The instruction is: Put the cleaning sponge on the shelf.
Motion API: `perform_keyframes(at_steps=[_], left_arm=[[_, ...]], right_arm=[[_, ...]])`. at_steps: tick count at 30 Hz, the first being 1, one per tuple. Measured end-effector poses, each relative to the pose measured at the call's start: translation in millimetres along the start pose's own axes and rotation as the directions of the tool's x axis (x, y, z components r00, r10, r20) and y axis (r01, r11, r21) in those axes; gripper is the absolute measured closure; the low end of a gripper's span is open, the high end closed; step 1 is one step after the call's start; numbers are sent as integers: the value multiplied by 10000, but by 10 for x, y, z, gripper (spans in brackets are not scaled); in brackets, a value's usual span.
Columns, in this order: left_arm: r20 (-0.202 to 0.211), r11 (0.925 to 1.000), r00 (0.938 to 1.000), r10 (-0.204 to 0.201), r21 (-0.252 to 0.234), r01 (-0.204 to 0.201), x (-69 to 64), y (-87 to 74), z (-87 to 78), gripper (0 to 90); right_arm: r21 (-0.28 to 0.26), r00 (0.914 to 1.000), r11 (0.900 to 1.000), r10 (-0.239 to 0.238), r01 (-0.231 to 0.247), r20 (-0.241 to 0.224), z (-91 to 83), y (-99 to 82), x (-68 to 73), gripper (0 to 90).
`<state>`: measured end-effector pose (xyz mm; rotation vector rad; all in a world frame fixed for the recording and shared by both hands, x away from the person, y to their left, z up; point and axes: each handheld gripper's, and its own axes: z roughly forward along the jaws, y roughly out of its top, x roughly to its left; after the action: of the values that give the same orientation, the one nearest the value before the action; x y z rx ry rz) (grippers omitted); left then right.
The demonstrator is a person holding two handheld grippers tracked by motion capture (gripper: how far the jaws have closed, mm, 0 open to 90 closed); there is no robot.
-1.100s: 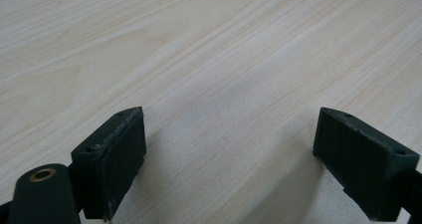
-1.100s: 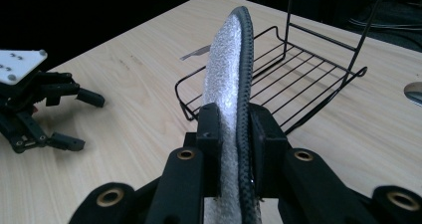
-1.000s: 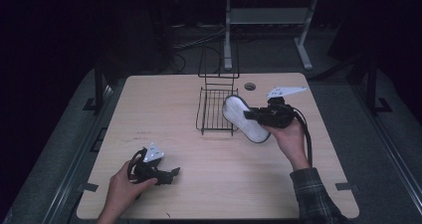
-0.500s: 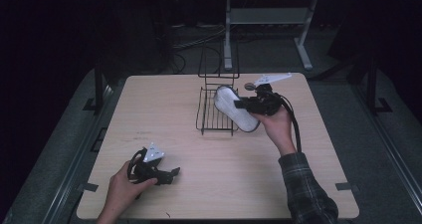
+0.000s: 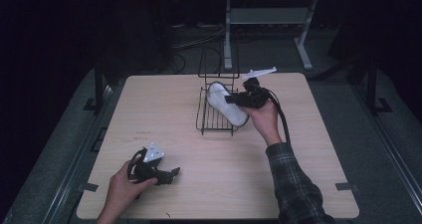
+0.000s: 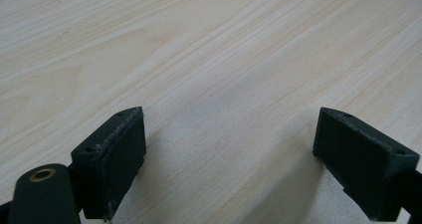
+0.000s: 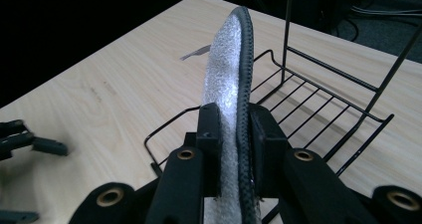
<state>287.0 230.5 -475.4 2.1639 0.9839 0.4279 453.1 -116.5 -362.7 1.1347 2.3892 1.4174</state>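
A white fuzzy shoe insole [image 5: 225, 104] with a dark edge is clamped on edge between the jaws of my right gripper [image 5: 238, 100]. It hangs over the black wire rack [image 5: 215, 123] at the middle of the table. In the right gripper view the insole [image 7: 229, 64] stands upright, its far end over the rack's floor [image 7: 318, 102], with the right gripper [image 7: 235, 134] pinching it near its lower end. My left gripper [image 5: 171, 174] rests near the table's front left, and in its own view the left gripper [image 6: 229, 159] stands open over bare wood.
The rack has a tall wire back [image 5: 218, 59] on its far side. The wooden table [image 5: 149, 109] has free room left of the rack. A white metal stand [image 5: 263, 20] is on the floor beyond the far edge.
My right hand has carried the insole left and toward the far side, from beside the rack's right edge to over the rack. The left hand has stayed put.
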Motion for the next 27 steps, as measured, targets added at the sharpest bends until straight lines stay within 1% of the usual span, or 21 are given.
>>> perform_keyframes(at_steps=[10,20,21,25,27], left_arm=[[-3,10000,10000,20,14,-20,1,0,-1,125],[-20,10000,10000,13,16,-13,0,0,-1,124],[-22,10000,10000,13,16,-13,0,0,-1,124],[-20,10000,10000,-6,-6,6,-1,0,1,124],[-20,10000,10000,-7,-9,7,-1,-1,1,125]], right_arm=[[175,9999,9997,170,-171,32,235,32,-46,773],[568,9995,9979,306,-303,-39,455,7,-79,769],[577,9996,9979,285,-281,-51,467,5,-84,768],[663,9989,9967,472,-471,-1,513,-13,-108,764],[637,9989,9969,458,-459,28,522,-18,-128,758]])
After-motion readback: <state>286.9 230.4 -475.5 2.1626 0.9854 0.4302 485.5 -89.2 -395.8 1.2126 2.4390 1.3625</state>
